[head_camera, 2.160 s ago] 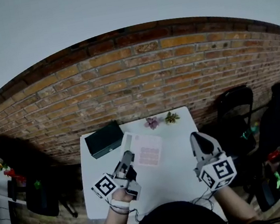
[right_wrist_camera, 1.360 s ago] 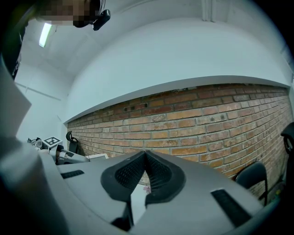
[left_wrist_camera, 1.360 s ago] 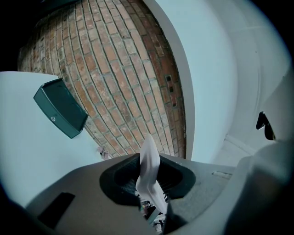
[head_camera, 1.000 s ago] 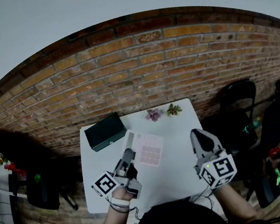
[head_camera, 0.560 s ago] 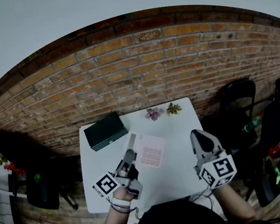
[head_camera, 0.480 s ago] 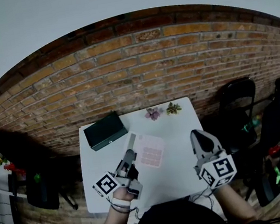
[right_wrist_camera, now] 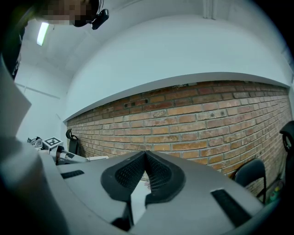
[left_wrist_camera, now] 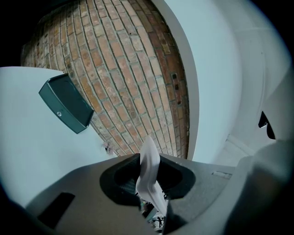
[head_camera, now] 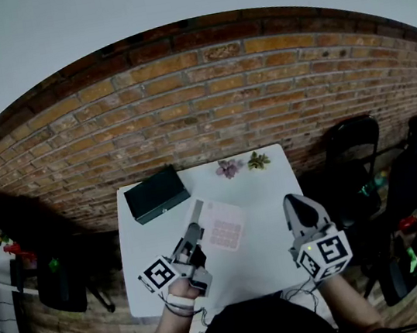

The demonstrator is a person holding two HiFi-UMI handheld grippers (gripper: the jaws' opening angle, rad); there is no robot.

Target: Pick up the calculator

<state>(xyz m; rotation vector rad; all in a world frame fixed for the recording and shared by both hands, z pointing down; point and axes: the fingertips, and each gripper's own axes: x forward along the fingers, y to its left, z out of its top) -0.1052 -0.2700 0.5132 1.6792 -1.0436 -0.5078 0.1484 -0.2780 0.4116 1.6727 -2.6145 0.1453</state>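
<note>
My head camera looks steeply down on the bench (head_camera: 268, 184) and brick wall (head_camera: 221, 97). Cameras on my left gripper (head_camera: 195, 215) and right gripper (head_camera: 292, 203) sit close behind the jaws, facing that same wall.

the pale pink and white flat calculator (head_camera: 222, 228) looks like smooth plastic with a dull sheen. the left gripper (head_camera: 195, 219) and right gripper (head_camera: 293, 205) have matt grey plastic shells; their black pads (right_wrist_camera: 131, 173) are finely ribbed and look rubbery. the white rectangular table (head_camera: 269, 227) is smooth and matt. the dark green box (head_camera: 155, 194) is smooth with a faint gloss. the red-brown brick wall (head_camera: 206, 99) is rough, with gritty mortar lines.
</note>
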